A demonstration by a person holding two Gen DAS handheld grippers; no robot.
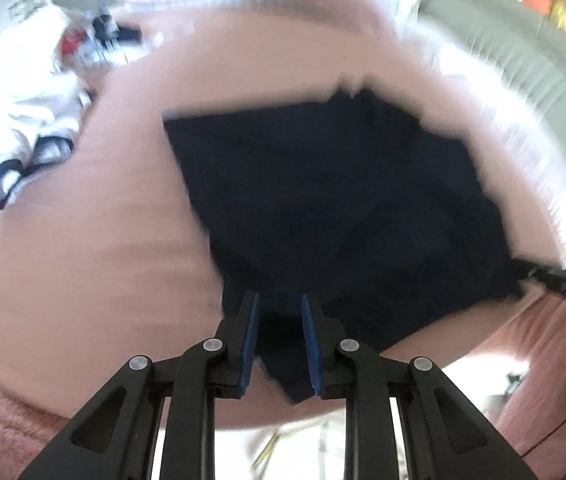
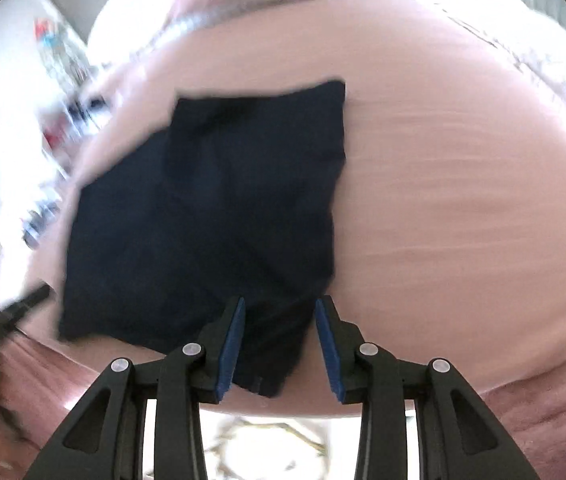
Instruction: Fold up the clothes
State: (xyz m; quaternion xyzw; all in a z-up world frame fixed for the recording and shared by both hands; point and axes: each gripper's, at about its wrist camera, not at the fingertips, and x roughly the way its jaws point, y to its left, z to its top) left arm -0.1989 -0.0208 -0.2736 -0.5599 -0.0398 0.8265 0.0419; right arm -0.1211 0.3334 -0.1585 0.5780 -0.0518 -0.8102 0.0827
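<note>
A dark navy cloth [image 1: 335, 216] was laid out flat on a pink bed sheet [image 1: 83, 248]. The pictures were blurry, so what kind of clothing it was could not be told.

The left gripper [image 1: 280, 300] was held over the near edge of the cloth. Its blue pads [image 1: 250, 344] were spread apart, with a corner of the cloth seen between them. No pinch could be seen.

The right gripper [image 2: 279, 304] was held over the other near corner of the dark navy cloth [image 2: 211, 216]. Its jaws were spread wide as well, and nothing was squeezed.

A heap of white clothes [image 1: 23, 120] was piled well apart from the cloth, at the far left of the bed. A fuzzy pink blanket [image 2: 543, 420] was seen at the near edge of the pink bed sheet [image 2: 463, 200].
</note>
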